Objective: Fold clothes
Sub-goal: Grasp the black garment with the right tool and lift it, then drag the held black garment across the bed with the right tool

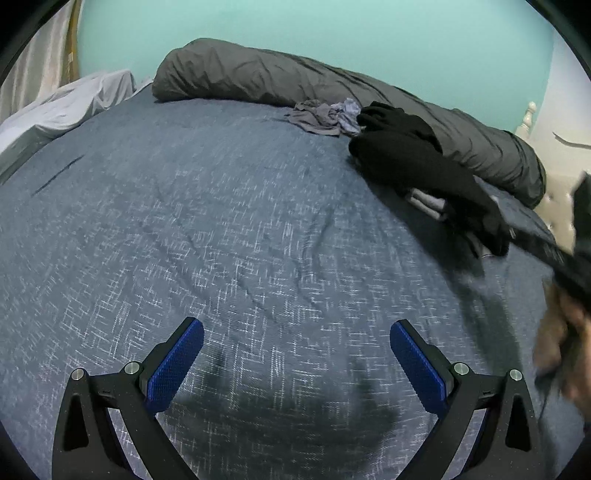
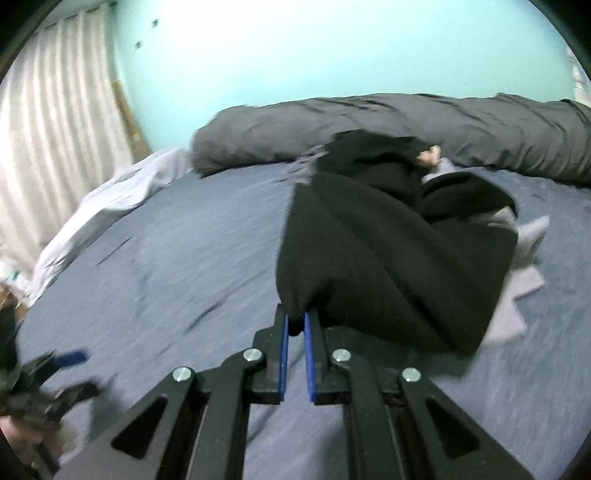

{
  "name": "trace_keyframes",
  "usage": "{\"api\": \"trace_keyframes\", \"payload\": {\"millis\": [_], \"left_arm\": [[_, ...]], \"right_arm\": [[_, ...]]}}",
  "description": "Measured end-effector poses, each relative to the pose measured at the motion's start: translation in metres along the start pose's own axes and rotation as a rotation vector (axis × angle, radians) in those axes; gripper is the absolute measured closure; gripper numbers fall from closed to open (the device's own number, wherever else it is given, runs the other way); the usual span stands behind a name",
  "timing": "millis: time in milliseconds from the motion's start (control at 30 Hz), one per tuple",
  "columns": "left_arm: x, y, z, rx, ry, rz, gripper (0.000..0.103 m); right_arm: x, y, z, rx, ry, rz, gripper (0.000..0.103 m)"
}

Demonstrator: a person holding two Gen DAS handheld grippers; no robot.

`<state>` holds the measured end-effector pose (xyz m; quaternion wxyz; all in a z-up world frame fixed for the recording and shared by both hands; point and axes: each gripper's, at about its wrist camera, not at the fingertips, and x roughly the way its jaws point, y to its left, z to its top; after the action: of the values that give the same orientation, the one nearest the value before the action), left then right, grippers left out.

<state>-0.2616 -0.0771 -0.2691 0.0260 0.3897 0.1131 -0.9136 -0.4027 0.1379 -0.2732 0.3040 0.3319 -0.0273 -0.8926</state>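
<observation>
Blue-grey bedspread (image 1: 207,229) fills the view, with a long dark grey rolled duvet (image 1: 280,77) lying along its far edge against the teal wall (image 1: 295,33). A crumpled grey-purple garment (image 1: 319,118) sits just in front of that roll, and a pale sheet (image 1: 70,99) is bunched at the bed's left side beside white curtains (image 2: 48,140). Light grey folded pieces (image 2: 524,236) peek out from under the dark pile.

The left gripper (image 1: 296,354) hangs over bare bedspread, tilted downward, blue pads spread wide with nothing between them. The right gripper (image 2: 295,328) also points downward, its pads pressed close and pinching a corner of the black garment (image 2: 388,251).

That black garment lies on the right half of the bed, near the duvet, stretched from the pinched corner back toward the heap, its long axis running away from the right gripper toward the far edge.
</observation>
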Motion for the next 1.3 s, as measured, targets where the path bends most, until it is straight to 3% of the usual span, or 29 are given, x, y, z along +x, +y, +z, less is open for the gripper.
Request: {"api": "trace_keyframes", "payload": {"millis": [267,433,567,667,733,800,833,867,933,1300], "left_arm": [[-0.022,0.003,0.003,-0.024,-0.026,-0.03,0.0],[-0.032,0.006,-0.002,-0.009,-0.027,-0.034,0.0],[-0.038,0.011,-0.004,-0.014,-0.031,-0.037,0.0],[-0.038,0.014,-0.003,-0.018,-0.033,-0.041,0.0],[-0.037,0.017,-0.001,-0.027,-0.032,-0.043,0.0],[-0.036,0.02,0.001,-0.036,-0.035,-0.044,0.0],[-0.035,0.021,0.002,-0.041,-0.037,-0.044,0.0],[-0.035,0.023,0.004,-0.041,-0.04,-0.039,0.0],[-0.034,0.023,0.004,-0.041,-0.041,-0.036,0.0],[-0.021,0.031,0.002,-0.045,-0.015,-0.024,0.0]], "right_arm": [[-0.065,0.062,-0.062,-0.015,0.047,0.08,0.096],[-0.099,0.071,-0.103,0.037,0.105,0.06,0.097],[-0.123,0.054,-0.124,0.069,0.151,-0.017,0.097],[-0.131,0.033,-0.12,0.112,0.191,-0.089,0.096],[-0.142,0.025,-0.108,0.116,0.158,-0.164,0.096],[-0.155,0.024,-0.092,0.132,0.081,-0.176,0.095],[-0.157,0.025,-0.081,0.134,0.043,-0.197,0.088],[-0.153,0.025,-0.073,0.136,0.031,-0.21,0.064],[-0.131,0.023,-0.057,0.157,0.048,-0.206,0.037],[0.011,0.017,-0.027,0.221,0.194,-0.166,0.035]]}}
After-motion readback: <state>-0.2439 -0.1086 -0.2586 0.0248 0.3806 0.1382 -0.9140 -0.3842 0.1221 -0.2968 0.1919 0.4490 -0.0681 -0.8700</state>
